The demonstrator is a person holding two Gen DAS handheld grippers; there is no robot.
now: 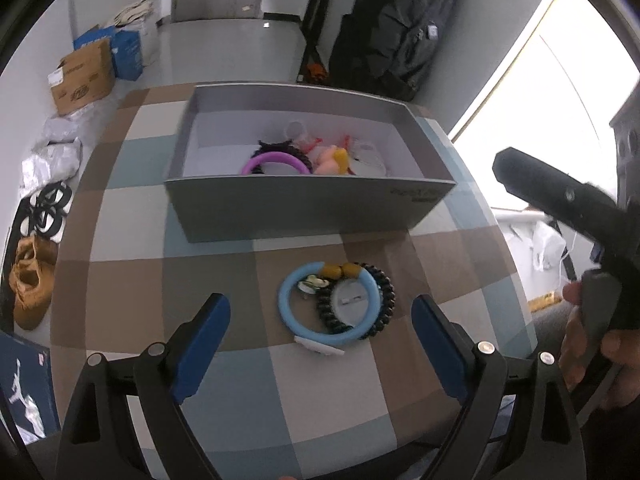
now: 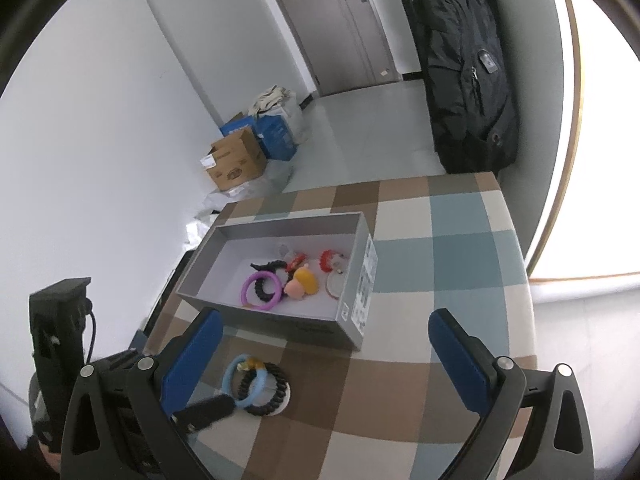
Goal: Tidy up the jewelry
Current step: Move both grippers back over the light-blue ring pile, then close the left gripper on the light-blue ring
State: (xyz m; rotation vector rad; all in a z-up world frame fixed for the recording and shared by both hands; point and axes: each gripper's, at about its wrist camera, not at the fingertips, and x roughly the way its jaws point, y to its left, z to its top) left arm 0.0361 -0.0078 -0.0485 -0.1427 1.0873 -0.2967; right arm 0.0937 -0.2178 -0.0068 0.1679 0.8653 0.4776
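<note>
A small pile of jewelry lies on the checked tablecloth: a light blue ring [image 1: 285, 300], a black beaded bracelet [image 1: 387, 300], a white round badge [image 1: 352, 305] and yellow beads [image 1: 340, 270]. My left gripper [image 1: 320, 302] hovers over the pile, open, its blue pads wide on either side and touching nothing. Beyond it stands an open grey box [image 1: 312, 208] holding a purple ring [image 1: 276, 159], a black bracelet and several small trinkets. In the right wrist view my right gripper [image 2: 326, 316] is open and empty, in front of the grey box [image 2: 276, 320], with the blue ring [image 2: 228, 380] at lower left.
The right hand and its black gripper body [image 1: 580, 216] sit at the table's right edge. On the floor to the left are shoes [image 1: 34, 280], cardboard boxes [image 1: 82, 76] and plastic bags. A black backpack [image 2: 468, 68] stands behind the table.
</note>
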